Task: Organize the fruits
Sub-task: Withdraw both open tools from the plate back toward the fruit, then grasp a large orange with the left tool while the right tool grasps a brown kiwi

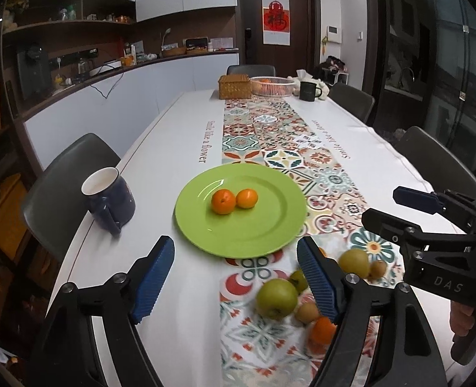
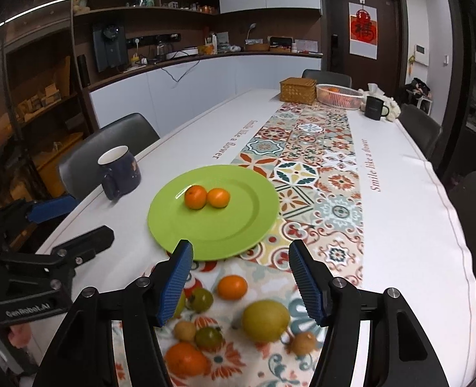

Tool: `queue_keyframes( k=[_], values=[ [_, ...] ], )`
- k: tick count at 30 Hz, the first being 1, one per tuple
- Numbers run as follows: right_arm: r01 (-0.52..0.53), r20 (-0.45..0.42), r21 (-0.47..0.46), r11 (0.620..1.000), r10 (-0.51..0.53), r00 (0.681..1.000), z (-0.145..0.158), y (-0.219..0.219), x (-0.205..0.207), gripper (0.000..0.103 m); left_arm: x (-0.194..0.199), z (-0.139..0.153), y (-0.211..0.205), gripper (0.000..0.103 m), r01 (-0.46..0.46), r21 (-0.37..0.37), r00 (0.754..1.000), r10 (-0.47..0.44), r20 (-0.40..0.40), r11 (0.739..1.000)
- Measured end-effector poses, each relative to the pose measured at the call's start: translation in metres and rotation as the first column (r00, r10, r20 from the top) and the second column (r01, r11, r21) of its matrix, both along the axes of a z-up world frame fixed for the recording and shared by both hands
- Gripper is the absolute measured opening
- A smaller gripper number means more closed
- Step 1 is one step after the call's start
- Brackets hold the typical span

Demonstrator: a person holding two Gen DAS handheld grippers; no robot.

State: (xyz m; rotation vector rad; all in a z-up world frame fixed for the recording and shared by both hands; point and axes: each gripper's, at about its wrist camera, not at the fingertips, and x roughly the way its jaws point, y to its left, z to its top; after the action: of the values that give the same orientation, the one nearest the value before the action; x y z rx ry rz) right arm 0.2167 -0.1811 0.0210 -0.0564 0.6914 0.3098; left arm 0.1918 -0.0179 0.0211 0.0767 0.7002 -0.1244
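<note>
While two oranges (image 1: 234, 200) touch, their pair lies crosswise.

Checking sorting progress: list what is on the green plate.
On the green plate lie two oranges, side by side and touching. Nothing else shows there. Both views see its top fully; what lies beneath it is covered.

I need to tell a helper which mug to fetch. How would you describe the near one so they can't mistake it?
Start at the green plate holding two oranges on the long table. Just left of it, by the table's edge, stands the dark blue mug. Its inside is white and its handle faces the camera; the other mug, black, stands at the far end beside a wire basket.
</note>
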Motion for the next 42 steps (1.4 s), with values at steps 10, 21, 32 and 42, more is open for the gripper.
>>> queue_keyframes(
  k=[10, 21, 32, 42],
  values=[
    [-0.001, 0.022, -0.018, 1.0, 0.001, 1.0, 0.003, -0.031, -0.034, 0.063, -0.037, -0.003, -0.031, 0.081, 0.032, 0.0, 0.999, -0.032, -0.026, 0.999],
    [-0.015, -0.046, -0.054, 0.998, 0.013, 0.999, -0.027, -0.056, -0.048, 0.063, -0.043, -0.036, -0.062, 0.081, 0.083, 0.013, 0.986, -0.08, -0.146, 0.996],
    [-0.018, -0.14, -0.061, 0.998, 0.009, 0.99, -0.066, -0.066, -0.041, 0.063, -0.032, -0.069, -0.074, 0.081, 0.1, -0.002, 0.958, -0.097, -0.269, 0.995],
    [-0.02, -0.201, -0.081, 0.997, 0.003, 0.98, -0.091, -0.068, -0.022, 0.062, -0.018, -0.093, -0.08, 0.076, 0.097, -0.039, 0.928, -0.104, -0.357, 0.995]
  ],
)
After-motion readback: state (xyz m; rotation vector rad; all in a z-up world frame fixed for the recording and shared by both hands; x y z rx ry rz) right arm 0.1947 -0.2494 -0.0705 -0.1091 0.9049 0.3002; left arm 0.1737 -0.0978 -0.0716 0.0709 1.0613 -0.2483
